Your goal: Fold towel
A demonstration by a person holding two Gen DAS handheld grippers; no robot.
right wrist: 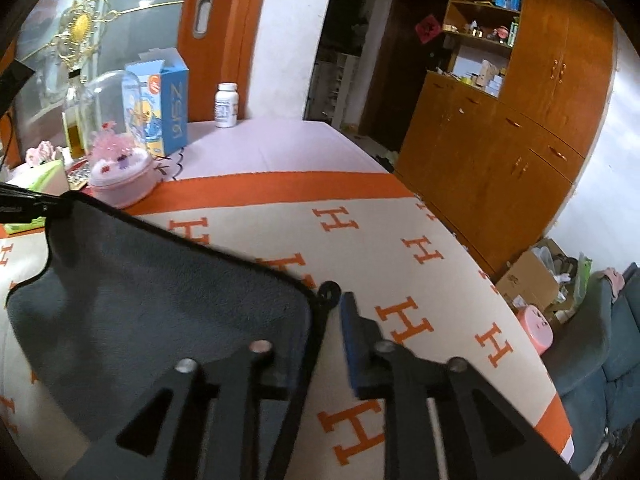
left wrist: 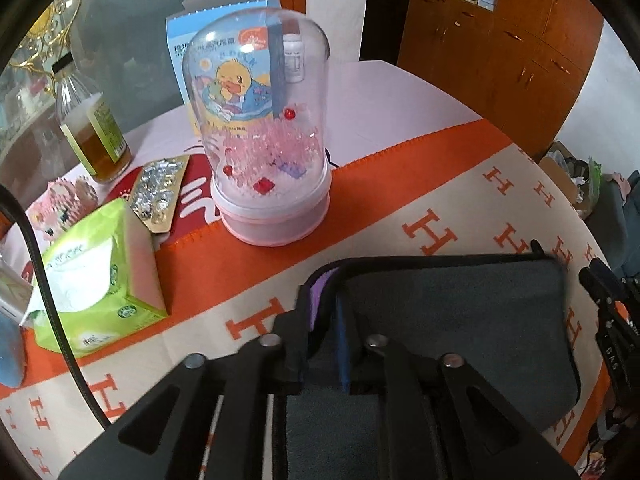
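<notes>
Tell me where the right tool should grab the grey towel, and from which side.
Take the grey towel at its near right corner, by the black hanging loop. The right tool stands open astride that bound edge. Come in from the right, low over the blanket, as the corner juts outward while the left tool pinches the opposite edge.

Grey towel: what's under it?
The grey towel lies on the cream blanket with orange H letters. Whatever sits beneath its middle is covered. Left gripper pinches its edge; right gripper is open at its corner.

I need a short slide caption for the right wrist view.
Right gripper open beside the corner of the grey towel on the H-patterned blanket.
</notes>
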